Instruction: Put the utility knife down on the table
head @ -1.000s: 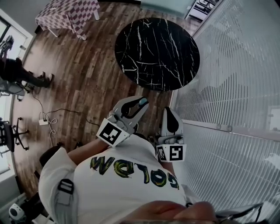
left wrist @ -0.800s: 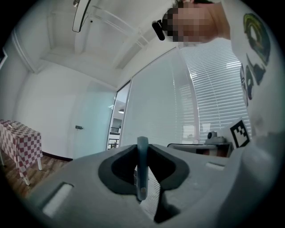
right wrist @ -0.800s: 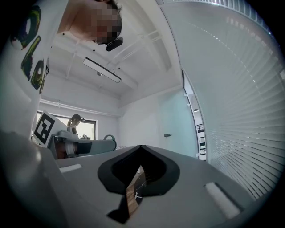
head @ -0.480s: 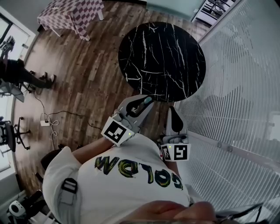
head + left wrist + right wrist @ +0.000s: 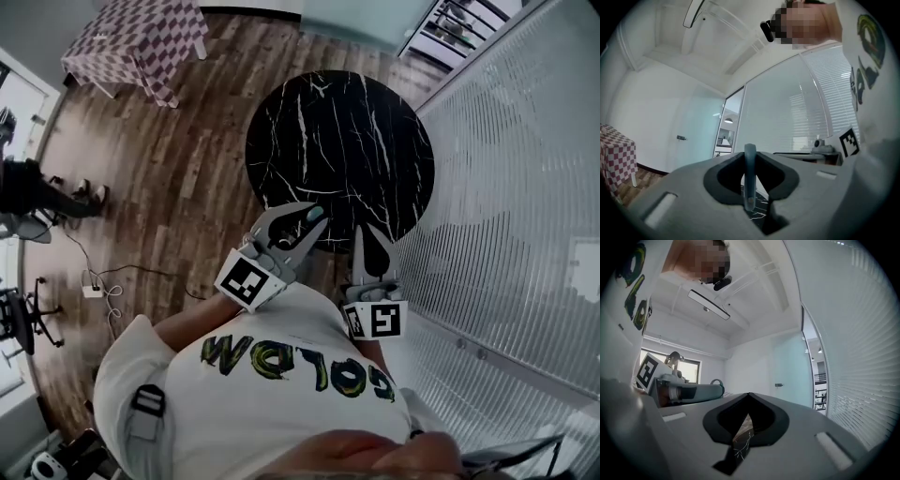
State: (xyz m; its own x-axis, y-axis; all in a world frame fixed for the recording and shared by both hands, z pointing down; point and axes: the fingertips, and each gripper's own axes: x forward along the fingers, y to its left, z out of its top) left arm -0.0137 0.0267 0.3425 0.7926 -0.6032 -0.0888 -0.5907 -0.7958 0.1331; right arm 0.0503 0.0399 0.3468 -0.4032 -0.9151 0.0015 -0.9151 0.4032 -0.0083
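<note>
A teal utility knife (image 5: 310, 216) sits edge-up between the jaws of my left gripper (image 5: 298, 223), which is shut on it. The left gripper view shows the knife (image 5: 749, 171) as a thin upright bar between the grey fingers. My right gripper (image 5: 367, 232) is held level beside it, jaws together with nothing in them. The round black marble table (image 5: 342, 131) lies just ahead. In the head view both grippers' tips overlap its near rim. A sliver of the table (image 5: 739, 448) shows through the gap below the right jaws.
A white slatted glass wall (image 5: 511, 187) runs close along the right. A table with a checkered cloth (image 5: 141, 37) stands far left on the wooden floor (image 5: 178, 178). A power strip with cables (image 5: 94, 289) and a person's legs (image 5: 33, 183) are at the left edge.
Both grippers have moved forward together towards the black table, whose near rim now lies under their tips. The knife stays clamped in the left gripper.
</note>
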